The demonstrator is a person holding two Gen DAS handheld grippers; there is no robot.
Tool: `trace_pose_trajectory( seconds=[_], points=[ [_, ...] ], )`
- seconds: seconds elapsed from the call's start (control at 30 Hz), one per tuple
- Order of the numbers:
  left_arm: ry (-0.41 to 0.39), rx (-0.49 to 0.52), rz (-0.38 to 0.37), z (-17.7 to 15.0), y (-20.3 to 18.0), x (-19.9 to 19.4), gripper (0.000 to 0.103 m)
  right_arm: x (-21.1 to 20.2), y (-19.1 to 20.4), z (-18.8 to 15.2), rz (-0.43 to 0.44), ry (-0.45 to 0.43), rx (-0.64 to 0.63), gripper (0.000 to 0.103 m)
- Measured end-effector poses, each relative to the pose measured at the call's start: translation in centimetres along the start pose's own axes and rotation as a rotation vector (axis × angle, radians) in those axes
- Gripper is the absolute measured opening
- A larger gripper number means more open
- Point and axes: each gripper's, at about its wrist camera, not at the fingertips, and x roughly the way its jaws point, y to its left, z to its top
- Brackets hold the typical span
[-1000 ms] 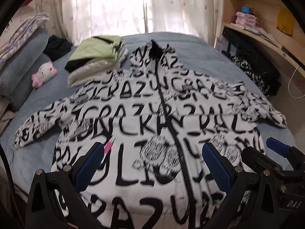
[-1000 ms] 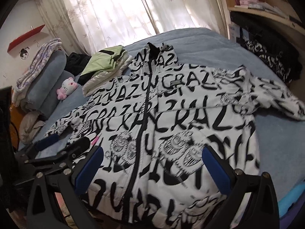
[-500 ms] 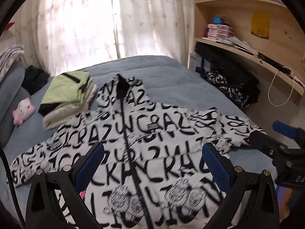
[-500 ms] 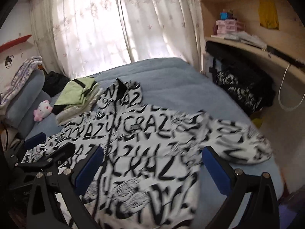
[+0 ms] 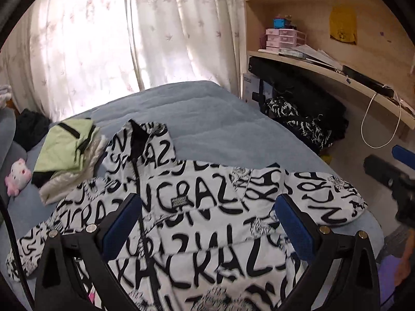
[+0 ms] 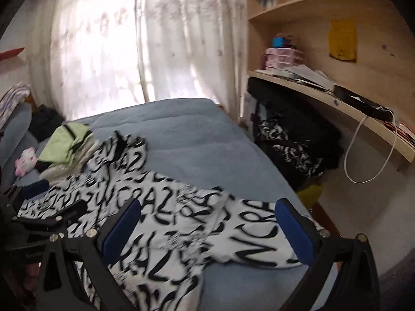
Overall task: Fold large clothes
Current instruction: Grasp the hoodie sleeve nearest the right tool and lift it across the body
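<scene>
A large white padded jacket printed all over with black scrawled letters (image 5: 207,223) lies spread flat, front side up, on the blue-grey quilted bed (image 5: 207,119). Its long axis runs from the hem, nearest the cameras, up to the black-lined collar (image 5: 137,137), which points away toward the sheer floral curtains (image 5: 129,33). A dark zip line runs down the middle from the collar. One sleeve (image 5: 324,197) stretches out sideways toward the bed's right edge, its cuff near the edge; the opposite sleeve reaches the left and is partly covered by the left claw's frame. The hem is cut off by the lower border in both views, and in the right wrist view the jacket (image 6: 166,223) is smeared by motion blur, so its lettering is hard to read. The left claw (image 5: 207,225) hovers above the jacket's chest with its blue-padded fingers spread wide and nothing between them. The right claw (image 6: 207,228) is likewise wide apart and empty, hanging over the outstretched sleeve. Just beside the collar sits a stack of folded pale-green and cream garments (image 5: 67,155), and near it a small pink-and-white plush toy (image 5: 18,176). A curved wooden tabletop (image 5: 337,75) stands to the right of the bed, with a heap of black printed clothing (image 5: 301,121) below it.
</scene>
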Motion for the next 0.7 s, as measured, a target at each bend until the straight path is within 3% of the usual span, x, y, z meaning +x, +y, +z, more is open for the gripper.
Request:
trace_pose_trajectory(
  seconds=[0.23, 0.5, 0.7],
  points=[
    [0.102, -0.015, 0.022, 0.7, -2.7, 7.1, 0.102, 5.9, -8.6, -1.2, -0.021, 0.163, 0.178, 0.103],
    [0.250, -0.024, 0.037, -2.3, -4.7, 15.3, 0.101, 10.4, -18.1, -8.0, -0.008, 0.402, 0.511, 0.087],
    [0.265, -0.047, 0.013, -4.6, -5.4, 17.2, 0.101, 11.4, -21.7, -13.2, 0.014, 0.491, 0.702, 0.086]
  ],
)
